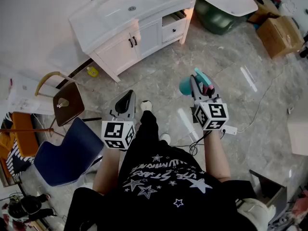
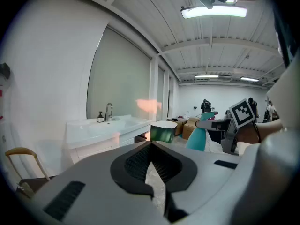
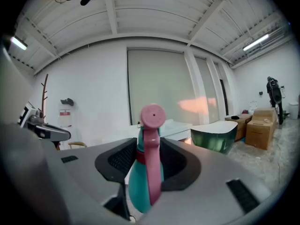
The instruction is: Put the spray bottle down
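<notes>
A teal spray bottle (image 3: 146, 179) with a pink trigger head stands upright between the jaws of my right gripper (image 3: 147, 165), which is shut on it. In the head view the spray bottle (image 1: 188, 84) shows ahead of the right gripper (image 1: 201, 86), held in the air above the marble floor. The left gripper view catches the same spray bottle (image 2: 198, 136) at the right. My left gripper (image 1: 124, 101) hangs to the left of the person's legs, jaws shut with nothing between them; the left gripper (image 2: 151, 168) shows its black pads meeting.
A white vanity cabinet with a sink (image 1: 130, 20) stands ahead at the wall. A green tub (image 1: 216, 17) lies under a white top to its right, cardboard boxes (image 1: 280, 35) beyond. A wooden chair (image 1: 65, 100) and a blue chair (image 1: 67, 153) sit at the left.
</notes>
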Available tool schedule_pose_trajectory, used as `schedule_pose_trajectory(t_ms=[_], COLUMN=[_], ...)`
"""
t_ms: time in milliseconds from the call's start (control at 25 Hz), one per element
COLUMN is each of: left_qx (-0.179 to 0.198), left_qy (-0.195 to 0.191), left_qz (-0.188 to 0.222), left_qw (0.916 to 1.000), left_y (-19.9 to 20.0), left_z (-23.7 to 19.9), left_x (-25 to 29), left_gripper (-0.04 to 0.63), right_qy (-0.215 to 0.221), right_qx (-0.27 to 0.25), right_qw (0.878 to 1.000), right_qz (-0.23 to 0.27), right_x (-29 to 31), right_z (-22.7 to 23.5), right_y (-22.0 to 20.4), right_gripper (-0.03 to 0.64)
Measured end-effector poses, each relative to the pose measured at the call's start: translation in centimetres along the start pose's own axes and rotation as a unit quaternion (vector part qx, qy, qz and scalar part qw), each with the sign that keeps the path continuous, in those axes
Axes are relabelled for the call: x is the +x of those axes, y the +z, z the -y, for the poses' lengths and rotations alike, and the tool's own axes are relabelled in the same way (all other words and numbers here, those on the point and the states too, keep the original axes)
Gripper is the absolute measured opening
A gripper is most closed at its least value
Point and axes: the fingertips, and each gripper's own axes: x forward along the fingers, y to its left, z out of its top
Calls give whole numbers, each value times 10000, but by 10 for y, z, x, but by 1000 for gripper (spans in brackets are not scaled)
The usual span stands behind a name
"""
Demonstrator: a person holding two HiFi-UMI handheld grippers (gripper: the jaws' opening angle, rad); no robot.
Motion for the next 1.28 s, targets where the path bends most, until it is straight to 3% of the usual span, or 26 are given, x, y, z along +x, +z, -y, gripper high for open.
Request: schedule_pose_trajectory(t_ms=[440,720,960,1280], left_qx=[-191,-245,-237,-245], left_qy=[98,90,-17,-214], left_qz=[-15,-74,-43,-56], left_qw=[9998,9996,9997,9995], left_y=[-16,-20,-8,32], left_z=[-18,-37,-69,-149], left_x=[-15,5,61,189], left_gripper=[15,15,15,15], right_qy=[-109,-292,-419,-605], right_qx=[-187,-66,47,-77], right_qw=[9996,9994,9991,9981], right_qz=[-155,-178,-51,-101], right_x=[3,21,76,214], right_z=[-10,5,26,52], right_y=[-5,-5,9,44], right_gripper=[158,160,160,160])
